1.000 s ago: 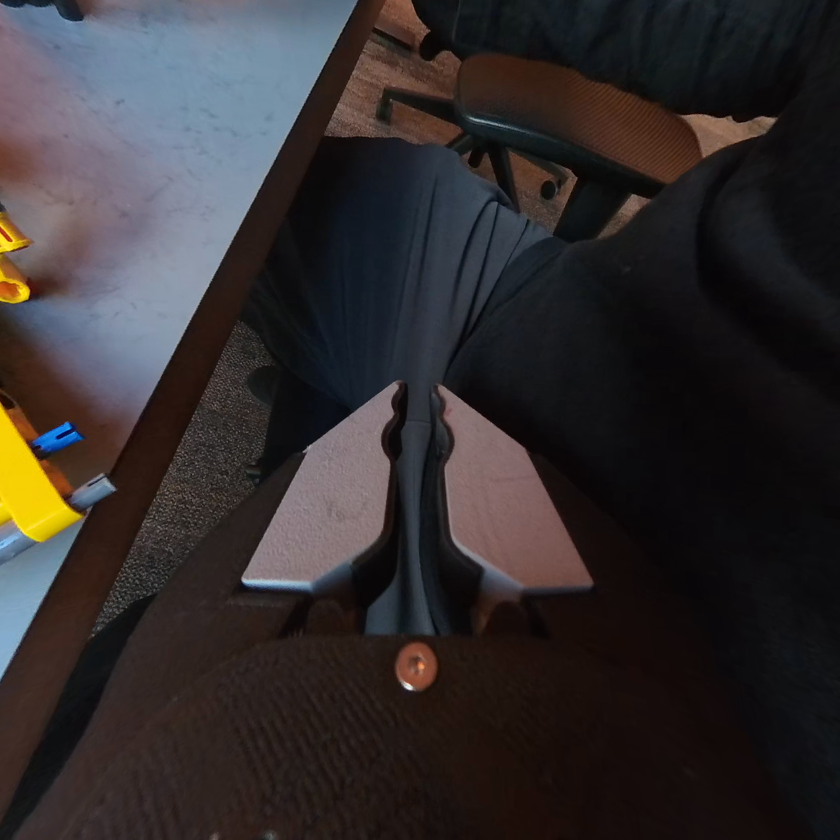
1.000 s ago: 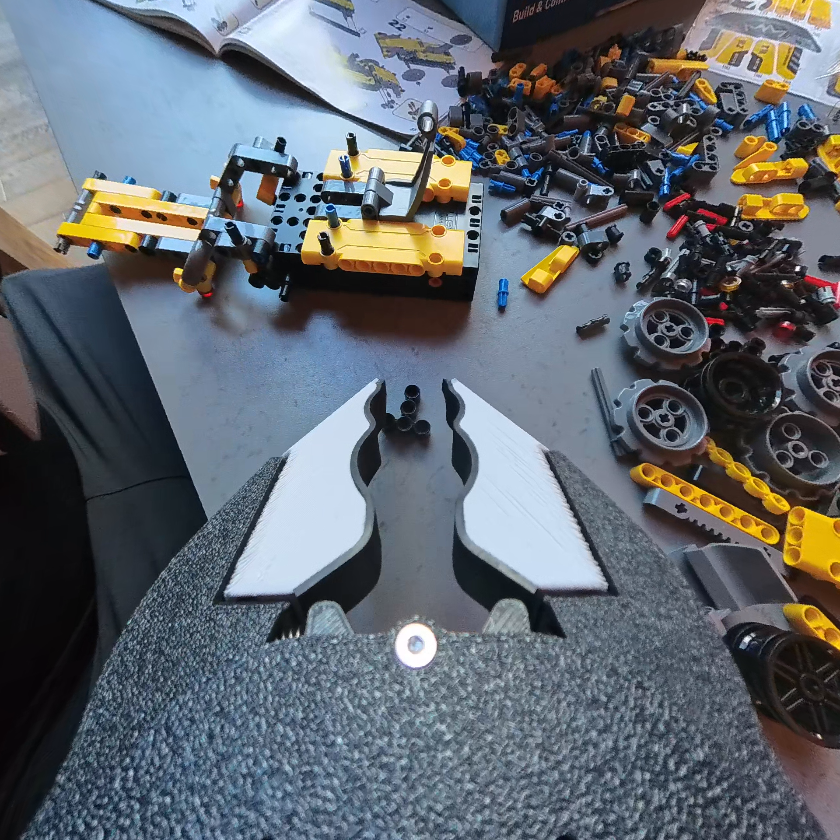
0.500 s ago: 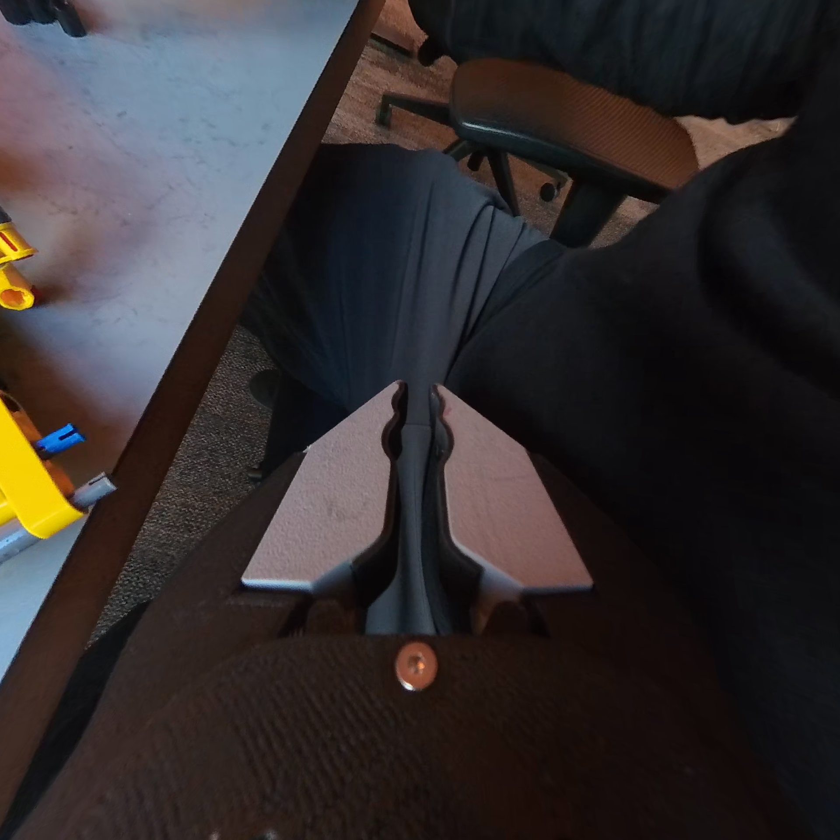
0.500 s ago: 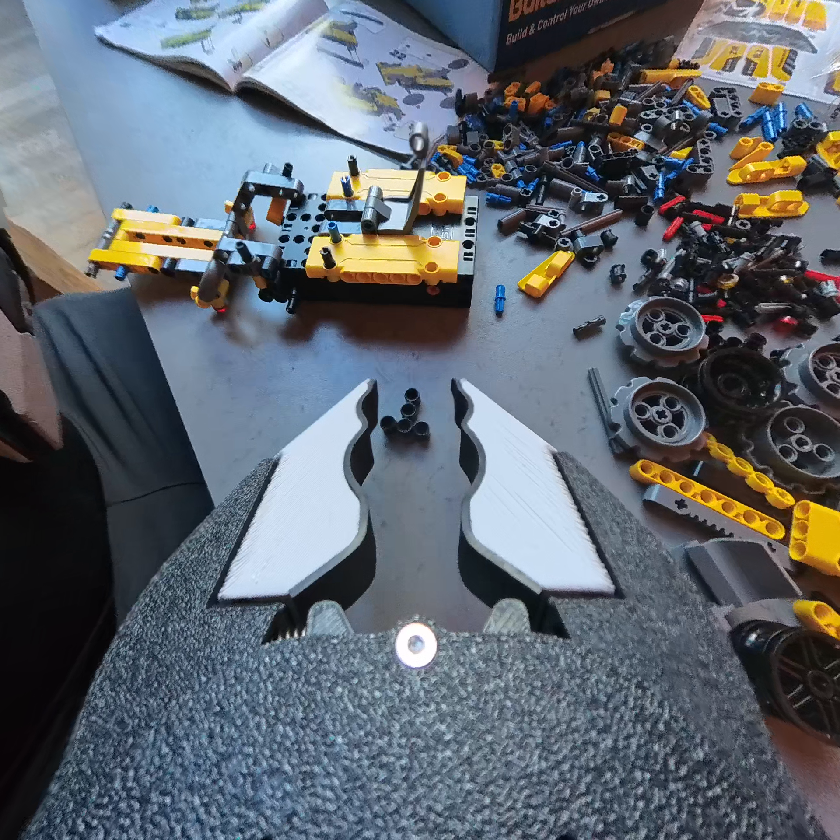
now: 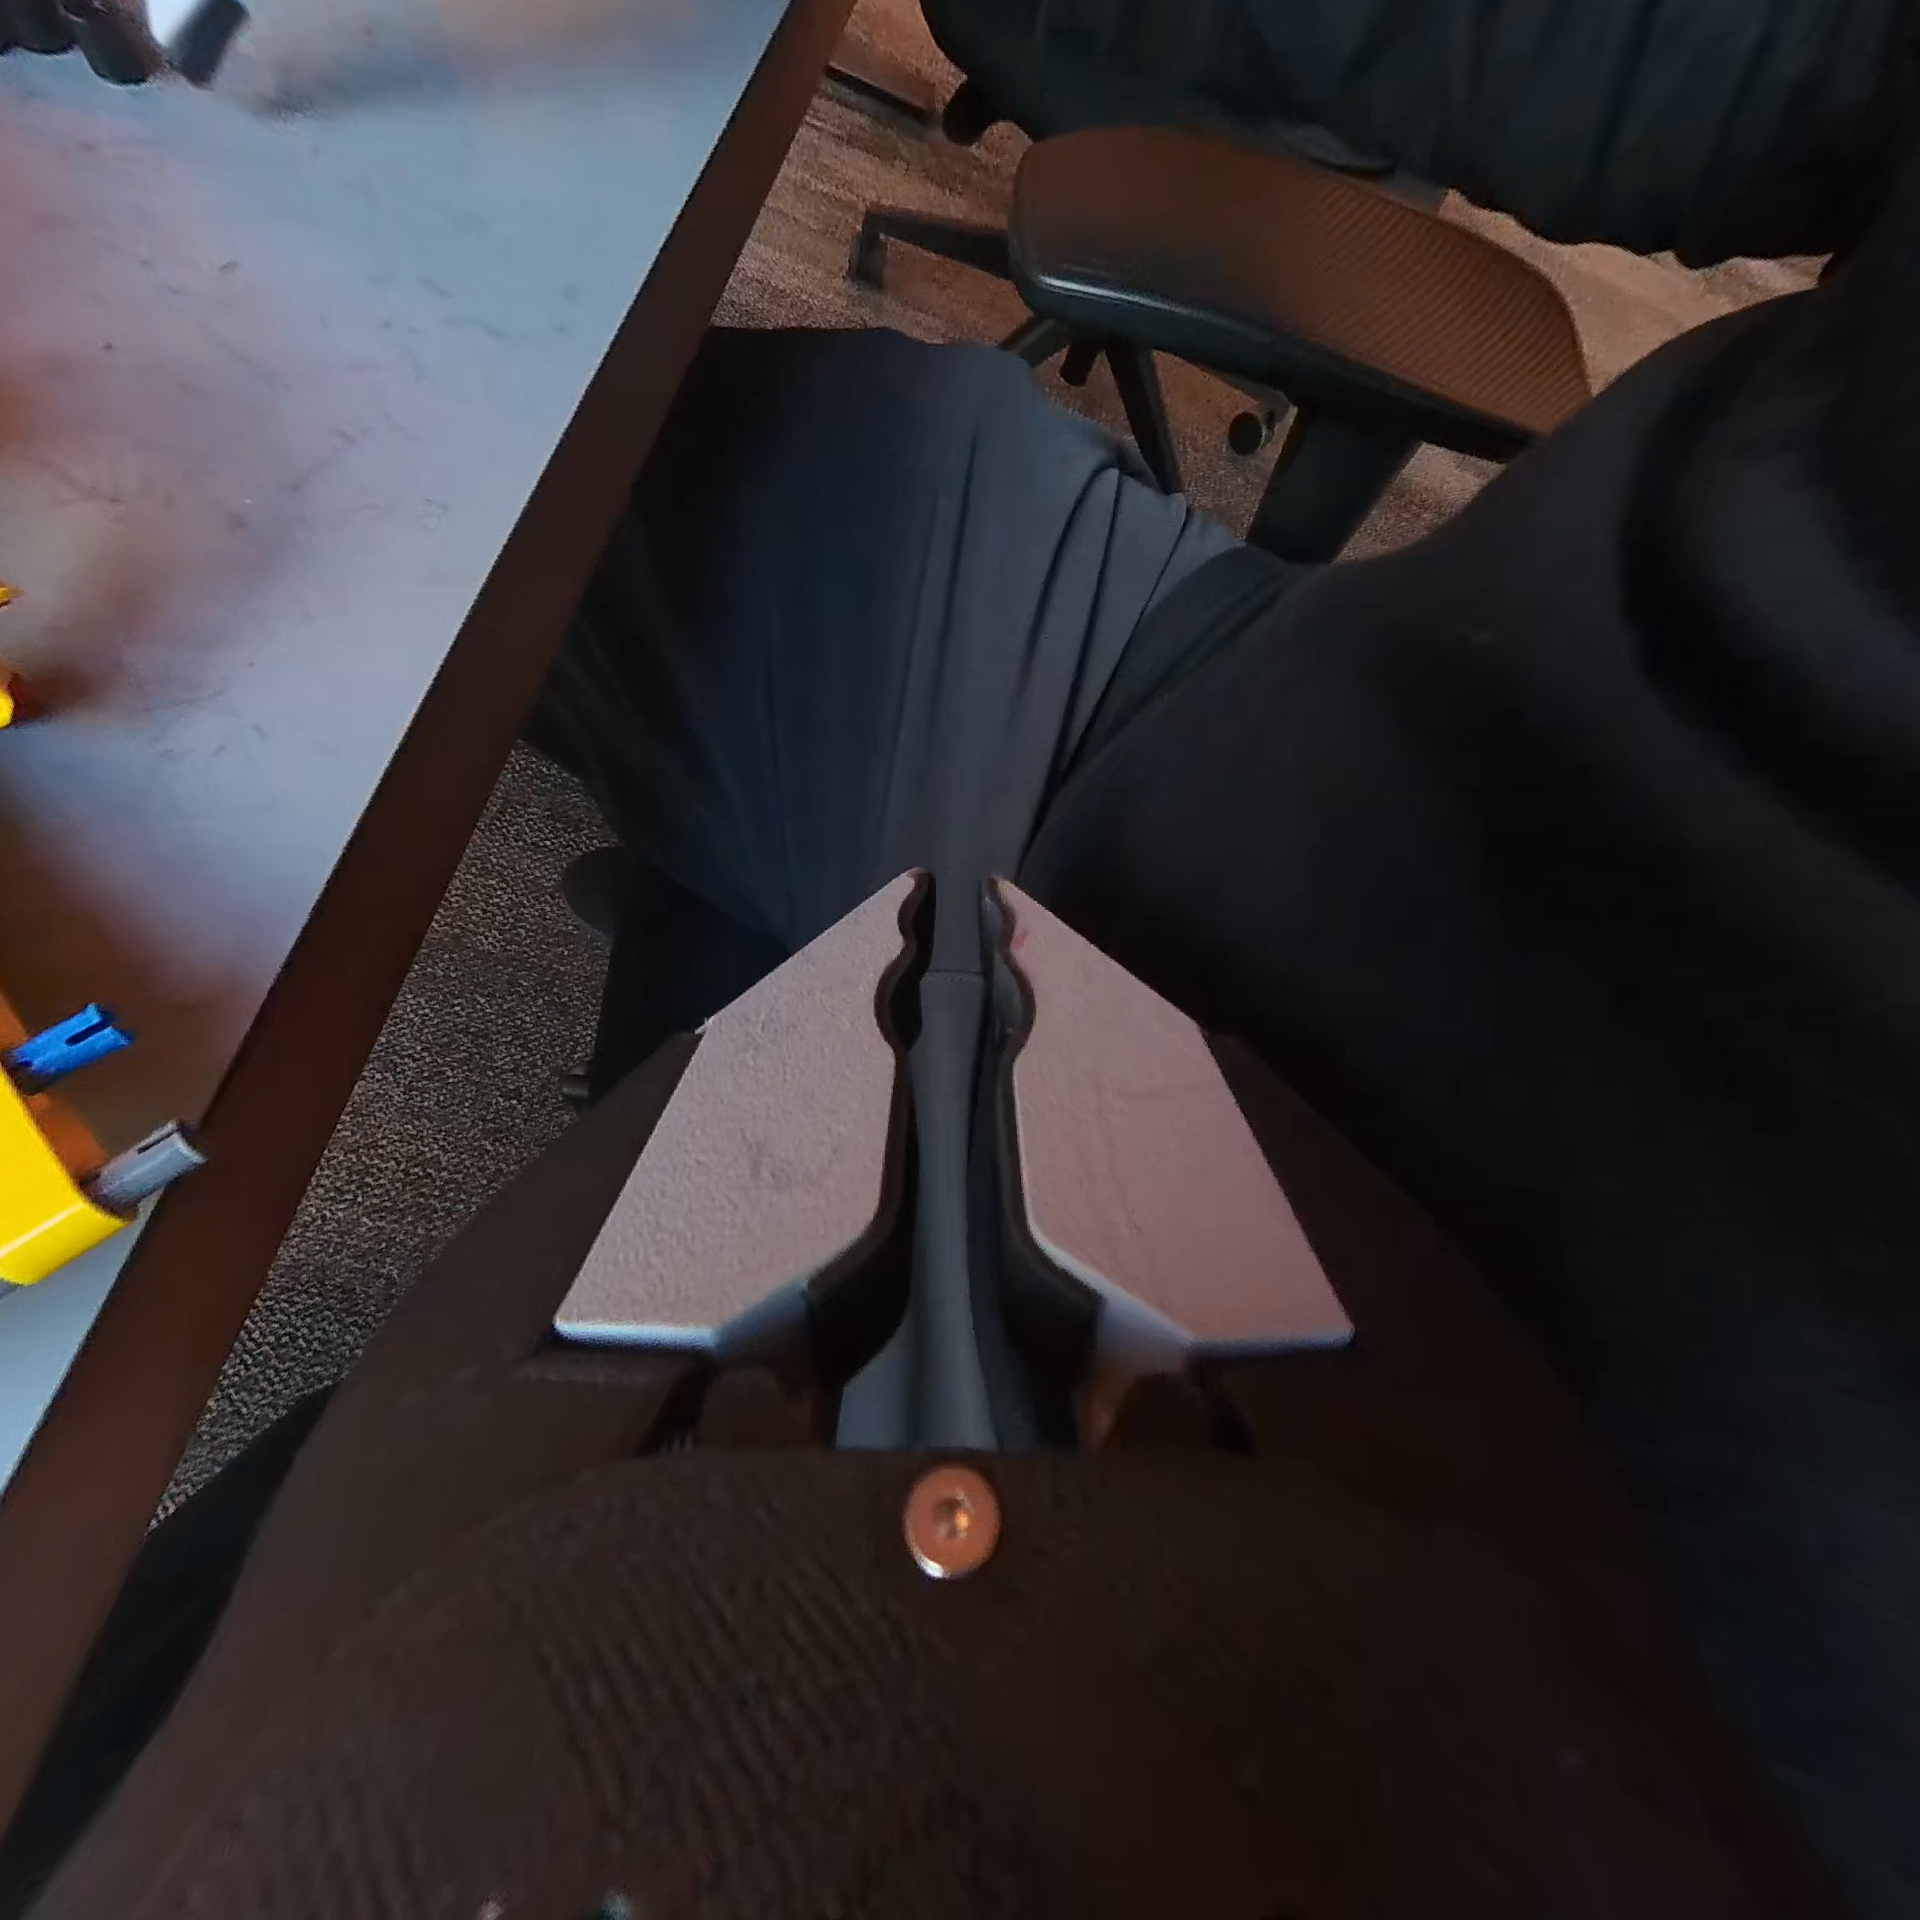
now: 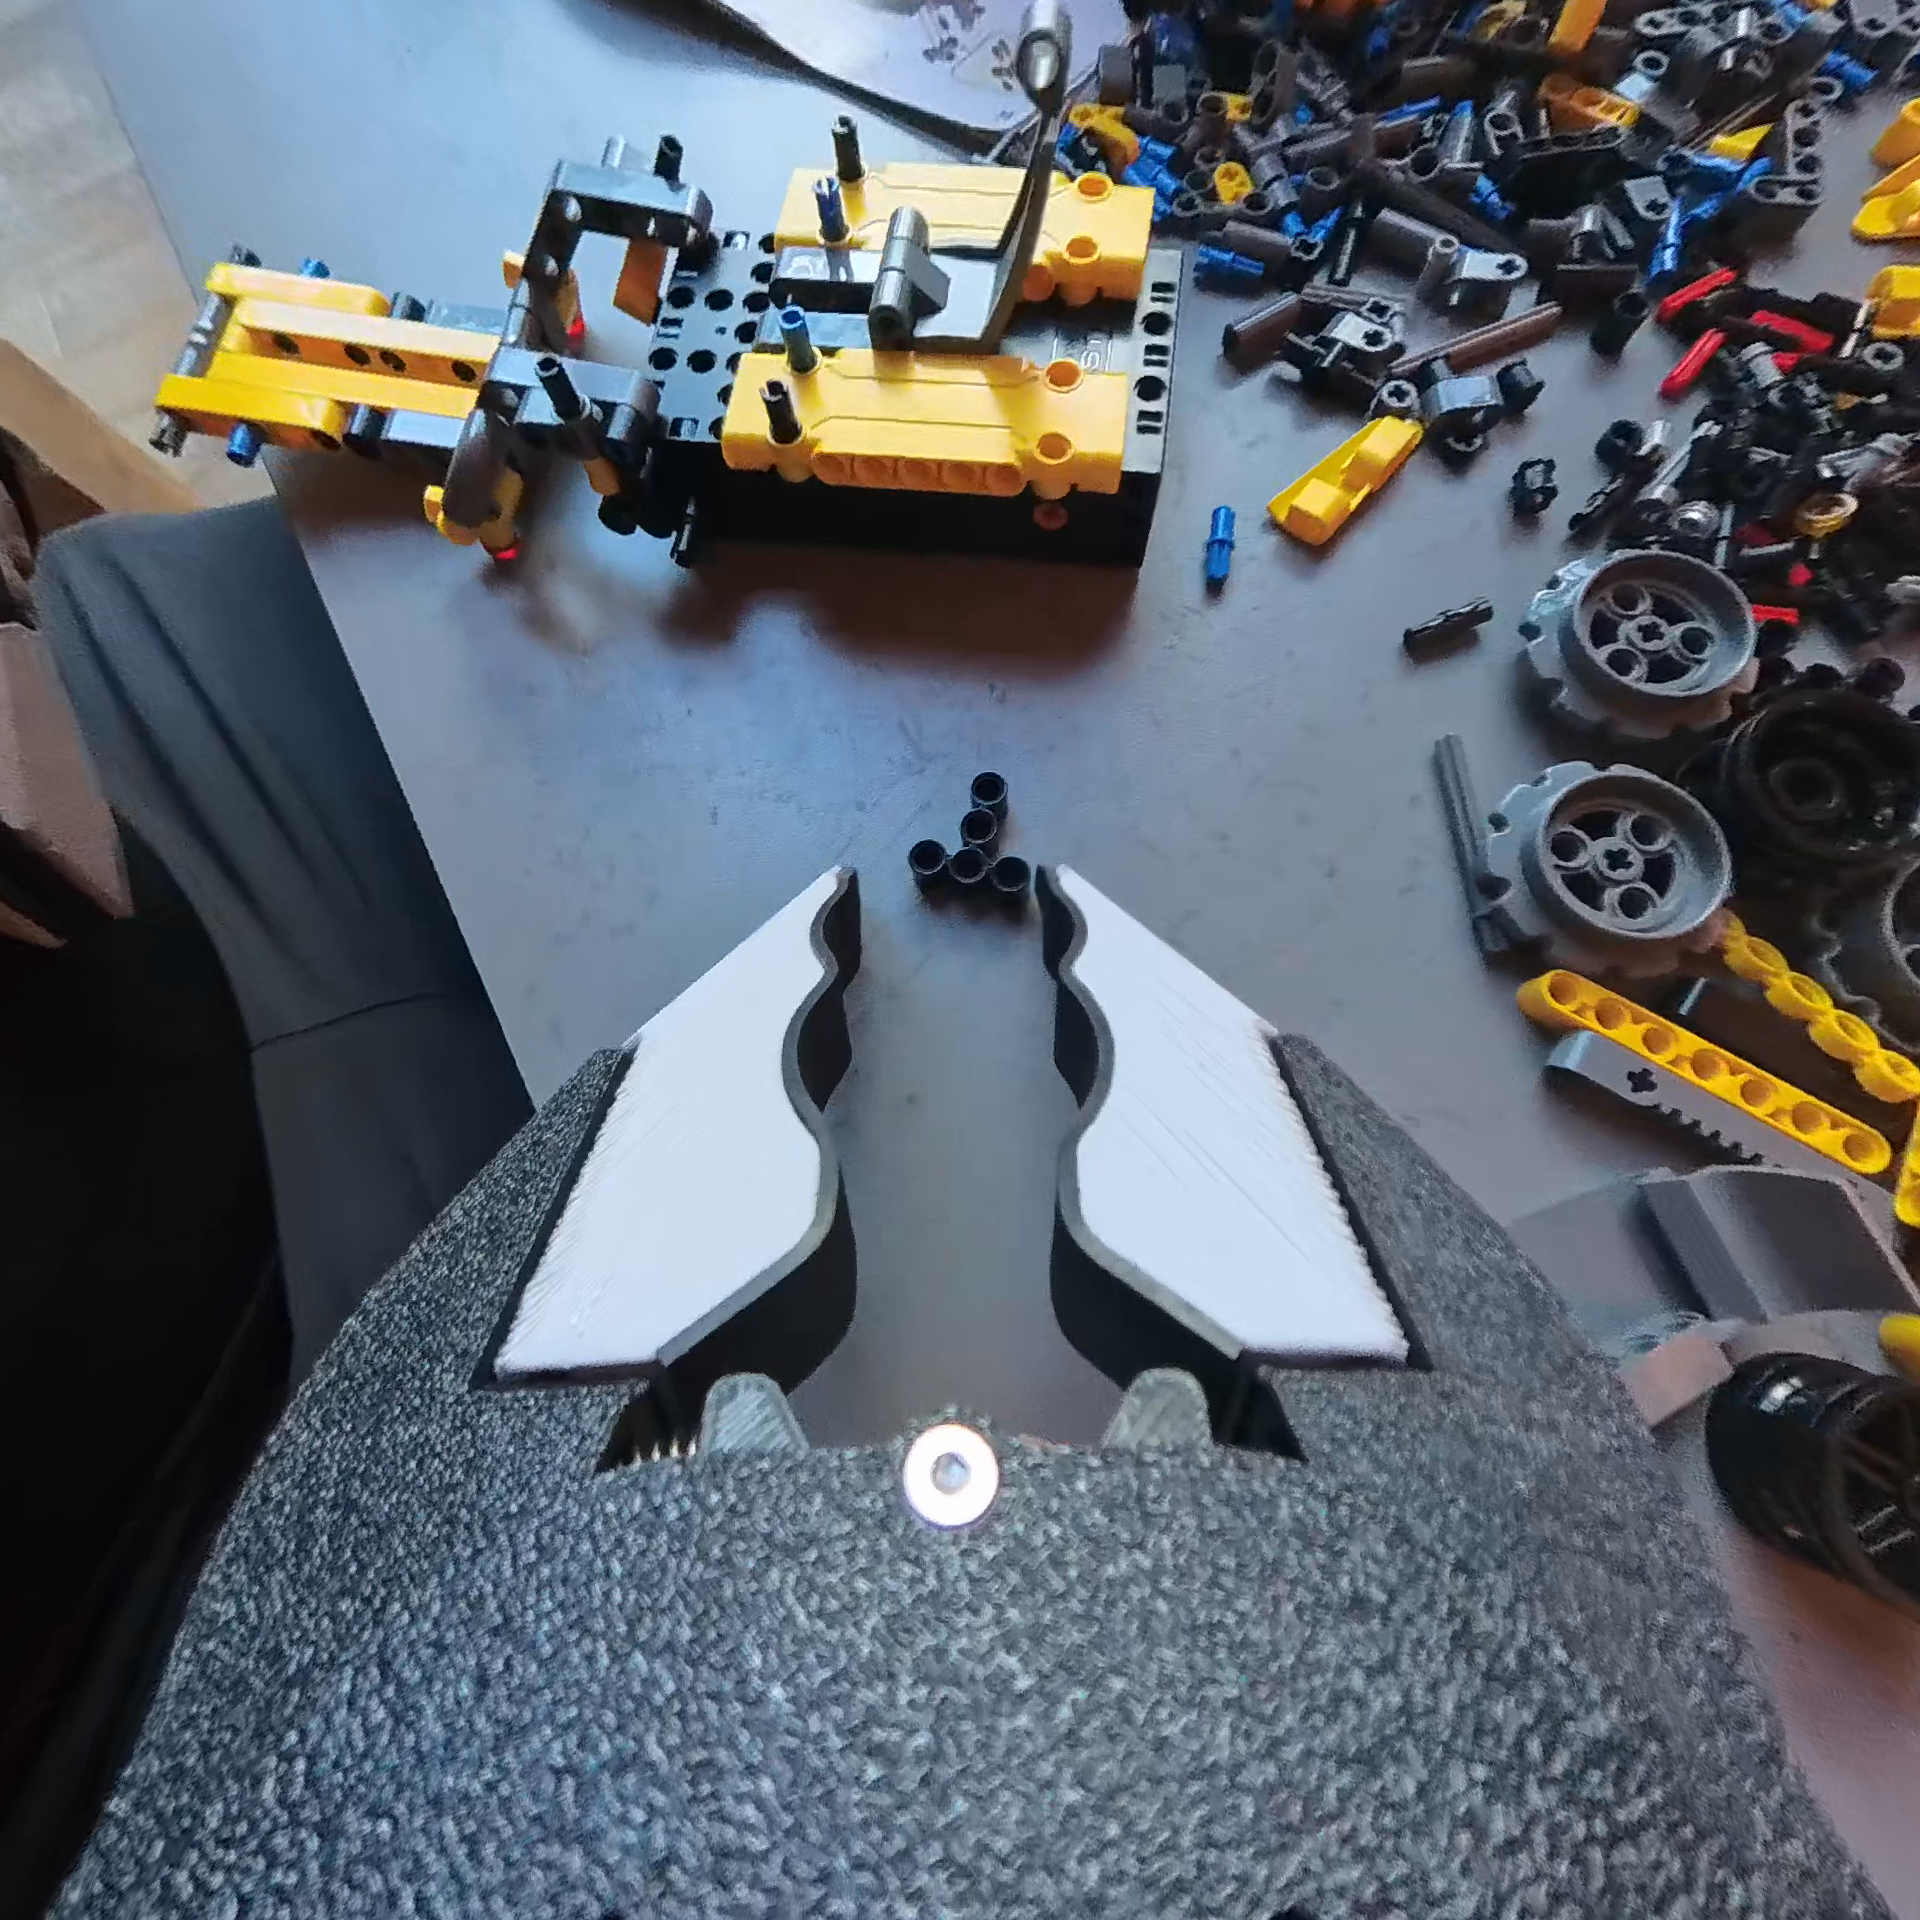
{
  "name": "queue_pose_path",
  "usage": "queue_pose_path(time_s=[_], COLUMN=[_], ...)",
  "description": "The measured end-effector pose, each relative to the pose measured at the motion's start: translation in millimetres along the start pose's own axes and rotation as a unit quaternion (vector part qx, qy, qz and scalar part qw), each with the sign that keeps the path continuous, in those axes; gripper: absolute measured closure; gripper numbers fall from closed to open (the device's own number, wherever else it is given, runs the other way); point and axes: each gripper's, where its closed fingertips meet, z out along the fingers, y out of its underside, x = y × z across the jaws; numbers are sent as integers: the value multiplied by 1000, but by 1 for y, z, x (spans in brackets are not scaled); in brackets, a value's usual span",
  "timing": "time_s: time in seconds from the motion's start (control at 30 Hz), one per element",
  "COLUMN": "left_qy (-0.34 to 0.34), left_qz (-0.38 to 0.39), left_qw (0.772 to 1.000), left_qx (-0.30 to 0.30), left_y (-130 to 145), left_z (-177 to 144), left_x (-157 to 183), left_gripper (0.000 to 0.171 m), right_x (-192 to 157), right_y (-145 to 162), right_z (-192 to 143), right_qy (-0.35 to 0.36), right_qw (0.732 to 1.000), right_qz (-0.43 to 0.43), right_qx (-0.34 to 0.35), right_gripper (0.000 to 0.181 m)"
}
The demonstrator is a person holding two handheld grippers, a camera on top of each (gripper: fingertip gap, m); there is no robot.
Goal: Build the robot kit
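Observation:
My right gripper (image 6: 945, 873) is open and empty, low over the dark table (image 6: 623, 748). A small cluster of black bushes (image 6: 977, 831) lies just ahead of its fingertips, partly between them. Beyond it stands a partly built yellow and black brick model (image 6: 914, 416) with a grey lever sticking up. My left gripper (image 5: 956, 883) is shut and empty, off the table beside its edge (image 5: 416, 779), pointing at a person's leg in dark trousers (image 5: 883, 623).
A dense pile of loose small parts (image 6: 1558, 156) fills the far right. Grey wheels (image 6: 1652, 634) and yellow beams (image 6: 1704, 1081) lie to the right. A person's leg (image 6: 239, 831) is at the table's left edge. An office chair (image 5: 1299, 260) stands on carpet. Some 20 centimetres of space lies between my two pairs of fingers.
My right gripper has opened a little wider and shifted, so the bush cluster now sits just ahead of the tips and the booklet has left view. The left gripper has barely moved.

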Motion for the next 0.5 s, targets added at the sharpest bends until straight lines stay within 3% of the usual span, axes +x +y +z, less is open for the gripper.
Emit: queue_pose_path(time_s=[0.2,0.5], left_qy=[0,-2], left_qz=[-3,-1], left_qw=[1000,1000], left_qx=[3,4], left_y=[0,-1], left_z=[-1,-2], left_x=[-1,-1], left_gripper=[167,167], right_x=[2,20], right_y=[-5,-21], right_z=[-6,-23], right_qy=[3,41], right_qw=[1000,993], right_qz=[12,40], right_qx=[26,102], right_gripper=[147,134])
